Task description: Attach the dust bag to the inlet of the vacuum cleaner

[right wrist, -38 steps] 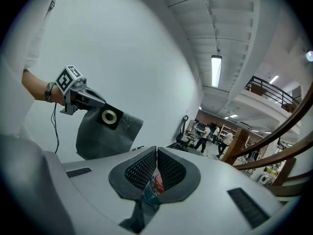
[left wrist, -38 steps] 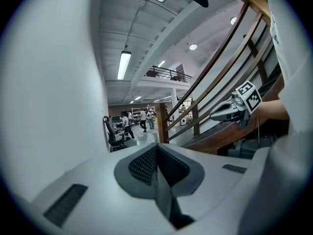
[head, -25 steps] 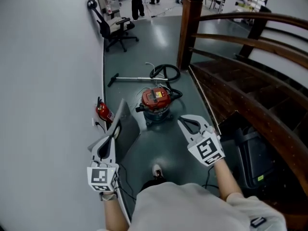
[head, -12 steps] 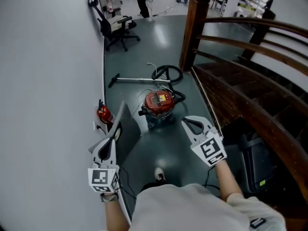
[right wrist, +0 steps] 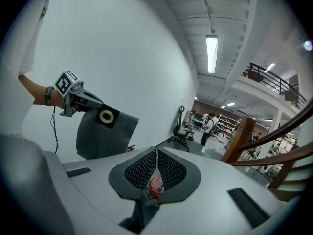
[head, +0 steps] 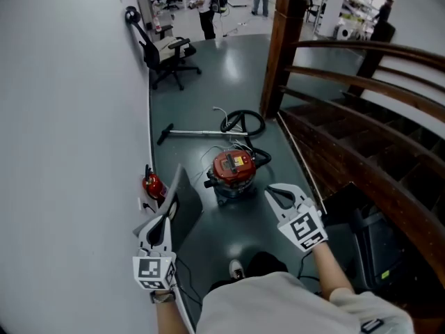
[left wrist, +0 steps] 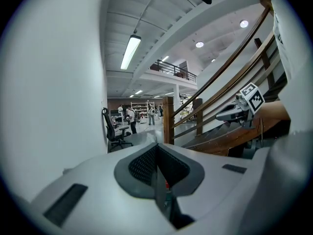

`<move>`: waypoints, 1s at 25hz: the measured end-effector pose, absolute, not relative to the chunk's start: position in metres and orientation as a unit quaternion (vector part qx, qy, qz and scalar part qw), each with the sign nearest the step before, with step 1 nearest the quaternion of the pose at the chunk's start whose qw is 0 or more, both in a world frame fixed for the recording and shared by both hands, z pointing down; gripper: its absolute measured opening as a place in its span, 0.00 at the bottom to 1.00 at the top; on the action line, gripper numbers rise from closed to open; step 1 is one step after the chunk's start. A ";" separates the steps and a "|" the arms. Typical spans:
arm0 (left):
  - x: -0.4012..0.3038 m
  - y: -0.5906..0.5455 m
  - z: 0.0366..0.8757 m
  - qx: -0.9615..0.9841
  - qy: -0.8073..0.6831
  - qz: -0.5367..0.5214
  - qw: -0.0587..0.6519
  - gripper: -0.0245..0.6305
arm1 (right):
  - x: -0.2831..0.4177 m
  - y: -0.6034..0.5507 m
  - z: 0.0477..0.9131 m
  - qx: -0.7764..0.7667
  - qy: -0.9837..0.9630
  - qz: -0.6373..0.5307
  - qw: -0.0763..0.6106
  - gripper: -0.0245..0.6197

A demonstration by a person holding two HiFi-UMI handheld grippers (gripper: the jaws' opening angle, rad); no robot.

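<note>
A red-topped vacuum cleaner (head: 234,171) stands on the dark floor ahead of me, between both grippers in the head view. My left gripper (head: 167,211) is shut on the edge of a grey dust bag (head: 183,199), which hangs to its right beside the white wall. In the right gripper view the bag (right wrist: 105,133) shows its black collar with a round ring (right wrist: 106,115) under the left gripper (right wrist: 93,102). My right gripper (head: 272,190) is shut and holds nothing; the vacuum's red top (right wrist: 155,185) shows past its jaws. A thin bag edge (left wrist: 157,180) sits between the left jaws.
A red fire extinguisher (head: 154,185) stands at the wall by the bag. A metal wand (head: 198,132) and coiled hose (head: 243,122) lie behind the vacuum. A wooden staircase with banister (head: 348,152) runs along the right, its post (head: 281,54) beyond. An office chair (head: 170,54) stands farther back.
I have come nearer the vacuum, which sits lower in the head view. Both grippers moved forward and a little down with me. The bag stays held in the left gripper.
</note>
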State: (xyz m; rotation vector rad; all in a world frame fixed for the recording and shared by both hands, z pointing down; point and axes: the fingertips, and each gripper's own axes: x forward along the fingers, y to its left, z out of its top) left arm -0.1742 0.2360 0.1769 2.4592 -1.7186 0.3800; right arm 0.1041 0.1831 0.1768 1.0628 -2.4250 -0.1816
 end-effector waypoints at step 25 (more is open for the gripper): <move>-0.191 0.076 0.228 0.761 -0.626 0.144 0.092 0.05 | 0.076 -0.019 0.233 0.307 -0.913 -0.087 0.254 0.09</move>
